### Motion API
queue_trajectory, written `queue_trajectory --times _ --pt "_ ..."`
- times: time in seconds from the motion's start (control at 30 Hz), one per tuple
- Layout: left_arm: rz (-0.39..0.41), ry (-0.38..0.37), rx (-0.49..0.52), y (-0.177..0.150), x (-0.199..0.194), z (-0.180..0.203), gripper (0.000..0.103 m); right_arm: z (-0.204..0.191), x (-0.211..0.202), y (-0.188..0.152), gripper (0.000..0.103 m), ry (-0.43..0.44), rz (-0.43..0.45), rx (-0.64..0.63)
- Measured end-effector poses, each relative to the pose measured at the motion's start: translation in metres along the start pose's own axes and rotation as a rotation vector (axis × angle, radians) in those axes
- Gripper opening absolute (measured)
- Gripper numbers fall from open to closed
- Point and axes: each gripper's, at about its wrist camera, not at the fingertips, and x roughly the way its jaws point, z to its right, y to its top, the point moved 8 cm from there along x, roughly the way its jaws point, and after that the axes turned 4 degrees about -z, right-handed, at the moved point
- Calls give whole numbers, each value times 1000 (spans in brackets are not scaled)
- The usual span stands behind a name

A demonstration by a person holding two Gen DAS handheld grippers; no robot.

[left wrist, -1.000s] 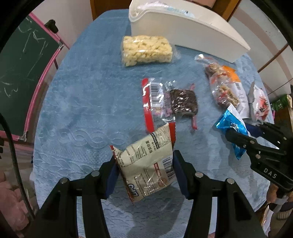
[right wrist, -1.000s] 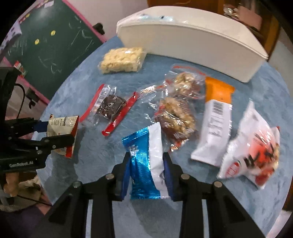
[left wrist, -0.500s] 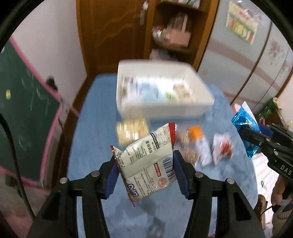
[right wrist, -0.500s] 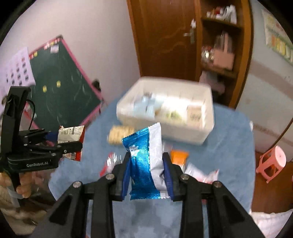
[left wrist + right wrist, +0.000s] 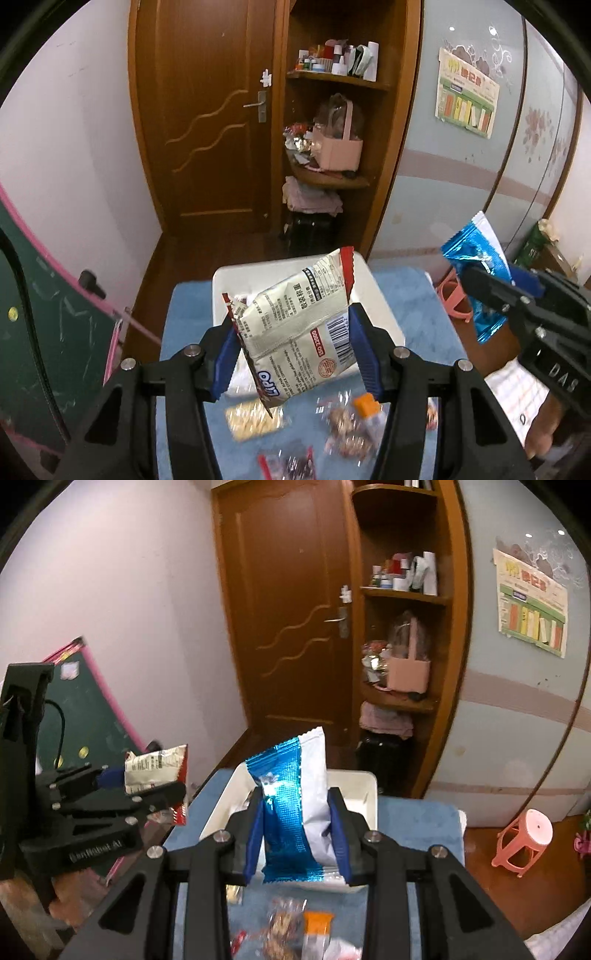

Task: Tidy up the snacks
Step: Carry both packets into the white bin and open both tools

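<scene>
We see two grippers up in the air over a table with a blue cloth [image 5: 413, 295]. The left gripper [image 5: 295, 350] is clamped on a cream snack packet with red ends [image 5: 299, 332]. Its blue pads [image 5: 225, 358] press the packet from both sides, and the packet sits tilted between them. The right gripper [image 5: 297, 834] is clamped on a shiny blue and white snack packet [image 5: 295, 805], which stands up between its blue pads [image 5: 338, 834].

From the left wrist camera we also see the right gripper [image 5: 517, 295] at the right side, with the blue packet [image 5: 476, 258] sticking up out of it. From the right wrist camera we see the left gripper [image 5: 122, 790] at the left side, with the cream packet [image 5: 155, 764] in it.

Both packets are held above the table. Behind them on the cloth is a white bin [image 5: 365, 786]. We can see some things inside it, but we cannot tell what they are.

More snacks lie on the cloth below the grippers. There is a pale puffed snack bar [image 5: 255, 424], some nutty snacks in clear wrap [image 5: 347, 432], an orange and white packet [image 5: 317, 930] and a dark snack in a red-edged wrap [image 5: 291, 463]. They look blurry.

A brown door [image 5: 210, 129] and a shelf [image 5: 332, 77] stand behind the table.
</scene>
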Motion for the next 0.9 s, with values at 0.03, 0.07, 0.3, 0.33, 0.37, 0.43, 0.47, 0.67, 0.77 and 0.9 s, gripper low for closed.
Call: queue_trajectory --times 0.03,0.07,0.3,0.33,0.37,0.43,0.47,0.67,0.77,0.9 --pt "-2 -7 -1 8 8 2 54 2 7 7 33 -7 -6 9" --pt "-5 -10 -2 14 17 2 54 4 16 12 34 -13 -14 21" --pt "-61 31 -41 31 91 -9 55 22 92 10 34 -102 -121 75" --pt "-78 34 -49 31 102 -11 55 23 99 7 34 -105 -134 83" --pt "-88 40 -52 30 110 -14 55 25 107 6 34 -107 -146 92" --pt "-108 56 -55 26 123 -18 55 30 120 6 34 -128 -161 95" --pt "-118 61 -54 26 130 -19 55 32 126 5 34 -134 -169 97" --pt "-130 87 -56 24 146 -19 65 40 147 -3 35 -142 -217 119" --pt "-133 130 -24 21 150 -16 75 43 153 -9 39 -132 -243 138" --pt "-168 128 -23 16 156 -18 92 51 154 -14 41 -122 -252 173"
